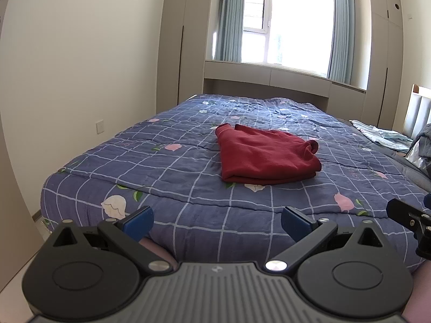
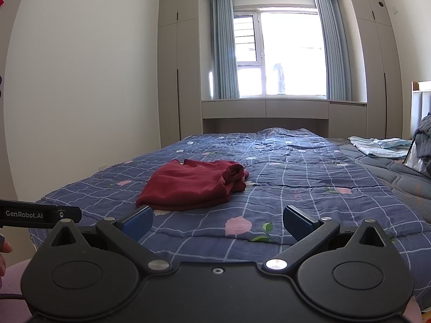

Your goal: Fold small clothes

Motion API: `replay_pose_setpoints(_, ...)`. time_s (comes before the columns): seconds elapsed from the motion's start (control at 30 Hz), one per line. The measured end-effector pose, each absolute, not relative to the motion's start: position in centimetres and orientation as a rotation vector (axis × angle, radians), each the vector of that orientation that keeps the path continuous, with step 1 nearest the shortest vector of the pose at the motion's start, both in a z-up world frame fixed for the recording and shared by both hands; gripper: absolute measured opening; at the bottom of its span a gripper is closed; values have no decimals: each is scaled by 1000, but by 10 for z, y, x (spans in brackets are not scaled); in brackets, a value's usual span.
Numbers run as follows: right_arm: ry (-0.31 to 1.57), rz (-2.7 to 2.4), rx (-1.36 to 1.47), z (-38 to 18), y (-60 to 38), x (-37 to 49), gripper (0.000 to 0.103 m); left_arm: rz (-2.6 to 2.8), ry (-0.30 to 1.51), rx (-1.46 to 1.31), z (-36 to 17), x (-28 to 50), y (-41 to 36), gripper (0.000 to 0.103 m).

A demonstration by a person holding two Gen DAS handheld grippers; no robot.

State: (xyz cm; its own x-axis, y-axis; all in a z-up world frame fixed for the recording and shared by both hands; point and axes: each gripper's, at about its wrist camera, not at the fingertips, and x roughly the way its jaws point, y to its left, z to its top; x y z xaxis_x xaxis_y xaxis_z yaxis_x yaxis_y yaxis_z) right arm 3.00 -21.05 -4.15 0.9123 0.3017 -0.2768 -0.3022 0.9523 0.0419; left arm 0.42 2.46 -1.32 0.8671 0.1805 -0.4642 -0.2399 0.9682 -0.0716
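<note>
A folded red garment is seen lying on the bed, with both grippers held back and released.

In the left wrist view, the left gripper (image 1: 217, 222) is held above the near edge of the bed (image 1: 188, 177), jaws spread wide and empty; the red garment (image 1: 265, 157) is laid folded mid-bed, well apart. In the right wrist view, the right gripper (image 2: 217, 222) is likewise spread and empty, and the garment (image 2: 192, 184) is seen ahead to the left on the checked quilt (image 2: 309, 183).

- red garment (image 1: 265, 158): soft matt cloth, kinda fleecy, lightly creased
- bedspread (image 1: 188, 193): quilted cotton-looking cloth, matt, puckered
- left gripper (image 1: 216, 222): matt black plastic, shiny metal screws, blue textured pads (image 1: 140, 220)
- cabinets (image 2: 186, 62): smooth matt panels
</note>
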Motion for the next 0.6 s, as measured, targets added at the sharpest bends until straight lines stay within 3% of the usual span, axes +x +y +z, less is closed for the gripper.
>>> replay_pose_setpoints(0.6, 288, 314, -3, -43, -210, 31, 102, 245, 464, -86, -10, 3, 21, 103)
